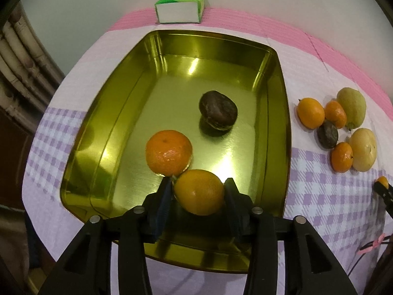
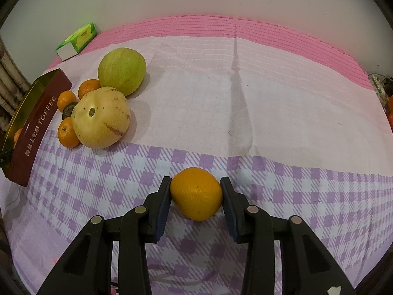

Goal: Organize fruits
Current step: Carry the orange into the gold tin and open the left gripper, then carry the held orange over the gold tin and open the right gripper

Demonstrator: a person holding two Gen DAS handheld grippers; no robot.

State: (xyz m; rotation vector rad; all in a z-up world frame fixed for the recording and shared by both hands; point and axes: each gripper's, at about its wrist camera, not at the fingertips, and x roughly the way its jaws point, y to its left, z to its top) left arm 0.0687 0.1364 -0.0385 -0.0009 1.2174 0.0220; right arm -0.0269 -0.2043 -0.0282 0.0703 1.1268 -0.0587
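My left tool (image 1: 199,186) stands slack around orange (image 1: 199,191) in tin (image 1: 282,123): lift straight; right tool (image 2: 196,190) clamps its orange (image 2: 196,194)

I saw a round orange tangerine (image 1: 168,153) and a dark wrinkled plum-like fruit (image 1: 218,110) lying apart in the gold metal tin (image 1: 103,113).

Pink-and-lilac checked cloth (image 2: 245,98) (creased) carries a gold tin (image 1: 282,113), green box (image 1: 180,7), loose fruit (image 1: 339,127)
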